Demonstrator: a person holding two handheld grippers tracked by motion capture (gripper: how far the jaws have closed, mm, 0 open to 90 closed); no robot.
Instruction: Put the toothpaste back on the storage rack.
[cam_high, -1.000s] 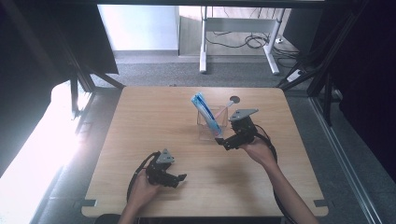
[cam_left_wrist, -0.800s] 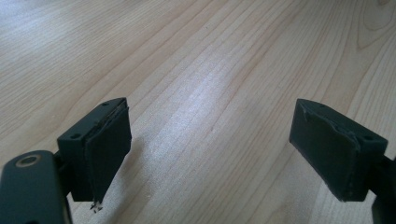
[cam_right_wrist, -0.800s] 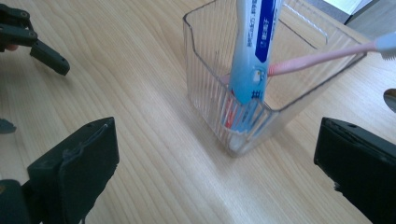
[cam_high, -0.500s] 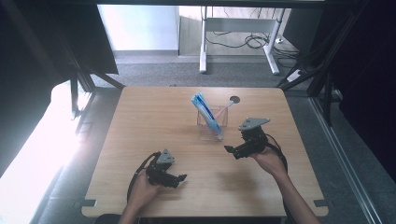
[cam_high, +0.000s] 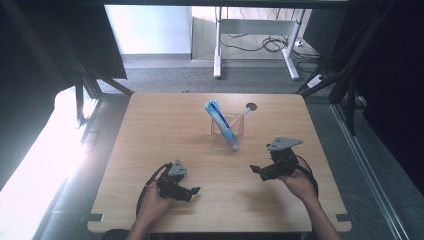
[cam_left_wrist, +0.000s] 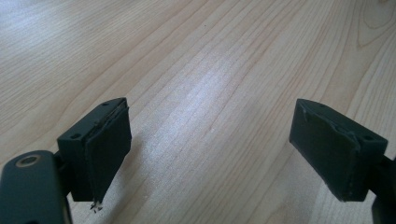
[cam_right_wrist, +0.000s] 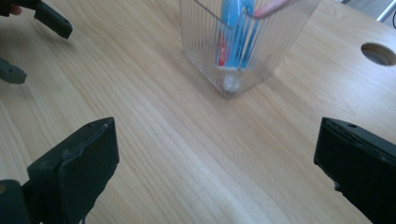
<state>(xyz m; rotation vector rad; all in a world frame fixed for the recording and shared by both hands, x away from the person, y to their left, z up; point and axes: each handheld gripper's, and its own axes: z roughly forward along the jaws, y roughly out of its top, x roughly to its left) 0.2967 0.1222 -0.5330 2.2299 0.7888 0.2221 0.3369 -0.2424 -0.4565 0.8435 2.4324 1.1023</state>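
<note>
Near the table's (cam_high: 150, 125) front edge, both hand-held grippers, left (cam_high: 192, 191) and right (cam_high: 255, 170), gape empty, apart from the clear holder (cam_high: 227, 132).

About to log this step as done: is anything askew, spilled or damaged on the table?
Nothing is spilled or broken. The clear holder stands upright on the table, with the blue toothpaste tube leaning and sticking out above its rim, beside a pink-handled item. Both the left claw and right claw are open and empty.
</note>
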